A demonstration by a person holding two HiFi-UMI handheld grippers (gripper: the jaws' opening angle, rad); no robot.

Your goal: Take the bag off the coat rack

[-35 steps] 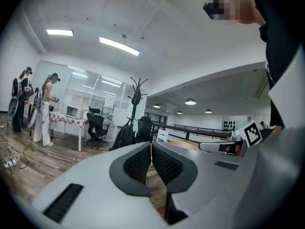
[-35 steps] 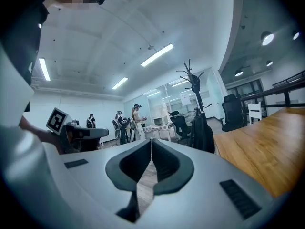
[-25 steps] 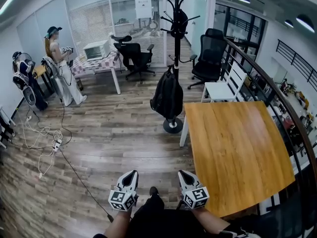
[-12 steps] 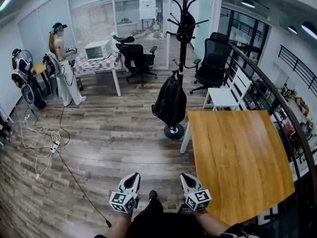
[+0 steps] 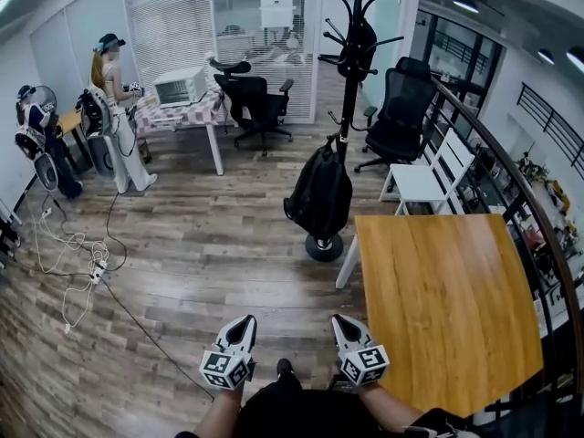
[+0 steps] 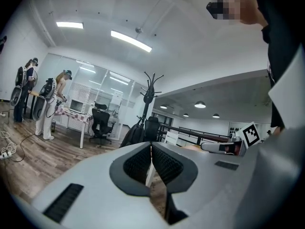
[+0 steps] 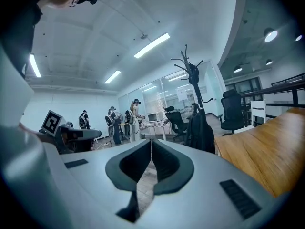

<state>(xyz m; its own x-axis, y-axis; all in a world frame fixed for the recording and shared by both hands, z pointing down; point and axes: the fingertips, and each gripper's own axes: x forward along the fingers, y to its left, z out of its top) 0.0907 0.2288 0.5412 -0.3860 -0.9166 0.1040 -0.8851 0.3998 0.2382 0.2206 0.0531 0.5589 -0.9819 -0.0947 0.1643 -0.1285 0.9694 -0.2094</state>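
A black backpack (image 5: 321,195) hangs low on a black coat rack (image 5: 350,53) that stands on a round base on the wood floor, far ahead of me. The same backpack (image 7: 201,133) and coat rack (image 7: 191,73) show right of centre in the right gripper view, and the coat rack (image 6: 149,92) with the backpack (image 6: 133,135) at the middle of the left gripper view. My left gripper (image 5: 243,322) and right gripper (image 5: 339,321) are held side by side near my body, both shut and empty, pointing toward the rack.
A wooden table (image 5: 443,299) lies to my right, beside a dark railing (image 5: 534,222). Black office chairs (image 5: 397,117), a white bench (image 5: 422,176), a desk with a microwave (image 5: 180,88), a standing person (image 5: 119,117) and cables on the floor (image 5: 82,272) lie further off.
Both grippers and my view have moved forward toward the coat rack; the rack and backpack have shifted right and appear slightly nearer. The jaws have stayed shut.
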